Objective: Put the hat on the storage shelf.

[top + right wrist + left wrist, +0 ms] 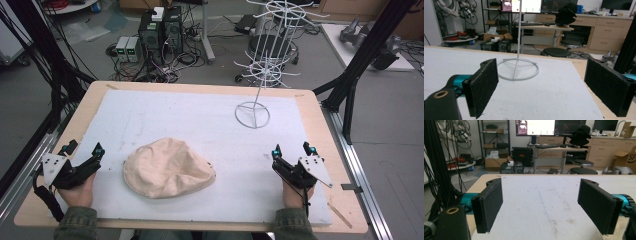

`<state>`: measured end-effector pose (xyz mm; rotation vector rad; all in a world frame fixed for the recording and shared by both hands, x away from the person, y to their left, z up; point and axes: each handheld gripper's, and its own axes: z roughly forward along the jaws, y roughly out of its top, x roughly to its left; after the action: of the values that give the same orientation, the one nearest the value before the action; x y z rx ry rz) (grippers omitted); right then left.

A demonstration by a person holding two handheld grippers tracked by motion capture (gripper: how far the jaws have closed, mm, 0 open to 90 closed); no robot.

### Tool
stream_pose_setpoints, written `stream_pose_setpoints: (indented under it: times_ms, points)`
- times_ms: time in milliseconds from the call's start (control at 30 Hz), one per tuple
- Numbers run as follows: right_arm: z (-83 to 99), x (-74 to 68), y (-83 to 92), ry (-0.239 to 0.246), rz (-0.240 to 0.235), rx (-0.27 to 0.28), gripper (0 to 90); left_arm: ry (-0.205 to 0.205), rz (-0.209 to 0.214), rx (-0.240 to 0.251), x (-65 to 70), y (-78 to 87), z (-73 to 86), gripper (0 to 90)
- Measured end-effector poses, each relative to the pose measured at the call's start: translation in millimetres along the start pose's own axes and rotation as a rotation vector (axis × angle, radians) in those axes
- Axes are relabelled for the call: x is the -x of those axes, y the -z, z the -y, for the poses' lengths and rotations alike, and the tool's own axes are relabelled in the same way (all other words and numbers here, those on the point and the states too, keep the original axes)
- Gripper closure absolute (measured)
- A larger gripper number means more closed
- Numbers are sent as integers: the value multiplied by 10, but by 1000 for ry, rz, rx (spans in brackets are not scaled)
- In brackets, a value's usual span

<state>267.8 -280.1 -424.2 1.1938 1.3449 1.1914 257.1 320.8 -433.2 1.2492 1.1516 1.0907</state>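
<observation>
The left tongs [84, 159] rest near the counter's left edge, close to its near corner, with their jaws spread wide and nothing between them; the left gripper view looks between two black pads [489, 203] at bare white mat. The right tongs [292, 156] sit near the right edge, also toward the near side, jaws just as wide and empty. Between them, closer to the left pair and toward the near edge, lies a beige cloth cap [167, 168], slumped flat on the white mat [165, 117] and touched by neither hand. Farther back, toward the far right corner, stands a white wire rack [260, 75] on a ring base [518, 68], its prongs bare as far as can be seen.

By my reading, the work has not begun: the cap is ungrasped, and lifting it and carrying it to the rack all remain. No container is present on the counter [320, 125]; the rack is the only holder, and it carries nothing.
</observation>
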Motion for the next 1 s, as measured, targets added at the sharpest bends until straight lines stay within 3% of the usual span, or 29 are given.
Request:
stream_pose_setpoints:
  times_ms: [700, 1000]
  points:
    - [9, -13, -8, -2, -3, -15, 112, 6, -2, 1, -19, 15, -5, 206]
    - [12, -9, -17, -1, -9, -20, 112, -11, 37, 10, 15, 4, -64, 206]
